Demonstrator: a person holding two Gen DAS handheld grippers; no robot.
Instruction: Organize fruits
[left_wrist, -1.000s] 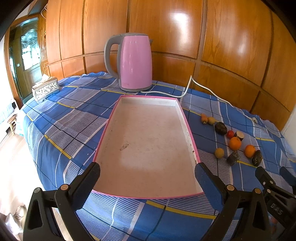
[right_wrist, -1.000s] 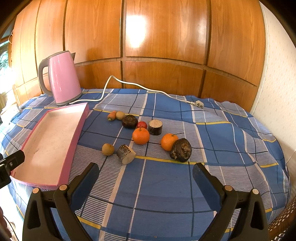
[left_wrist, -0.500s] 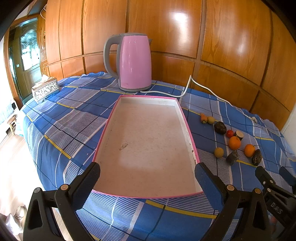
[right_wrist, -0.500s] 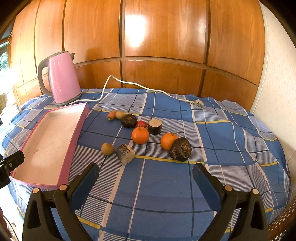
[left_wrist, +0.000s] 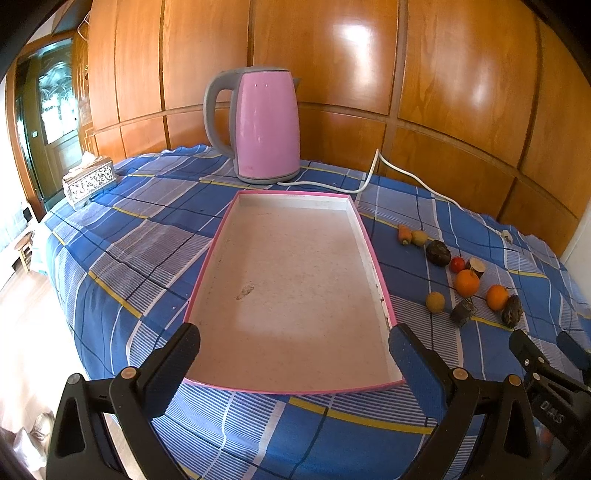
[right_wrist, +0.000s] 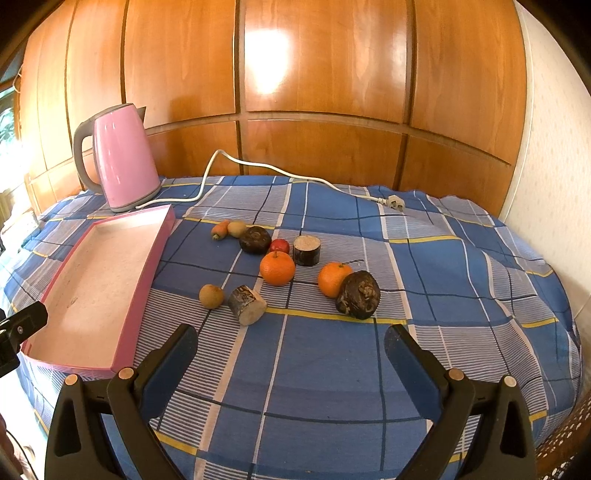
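Observation:
A shallow pink-rimmed tray (left_wrist: 373, 254) (right_wrist: 147, 269) lies empty on the blue checked cloth. Right of it sits a loose group of fruits: two oranges (right_wrist: 277, 268) (right_wrist: 333, 278), a small red fruit (right_wrist: 279, 246), two dark round fruits (right_wrist: 255, 240) (right_wrist: 358, 294), a brown-yellow ball (right_wrist: 211, 295), a small carrot-like piece (right_wrist: 219, 229) and two cut stubs (right_wrist: 246, 305) (right_wrist: 306, 250). My left gripper (left_wrist: 294, 347) is open, hovering over the tray's near end. My right gripper (right_wrist: 290, 349) is open above bare cloth, in front of the fruits, holding nothing.
A pink electric kettle (left_wrist: 264, 125) (right_wrist: 120, 157) stands behind the tray, its white cord (right_wrist: 280, 171) trailing right to a plug (right_wrist: 393, 201). A patterned tissue box (left_wrist: 89, 180) sits far left. Wood panelling backs the table; its edge drops off at left and front.
Both views shifted only slightly; the right gripper has edged a little to the right relative to the fruits. Both grippers stay open and no object has moved.

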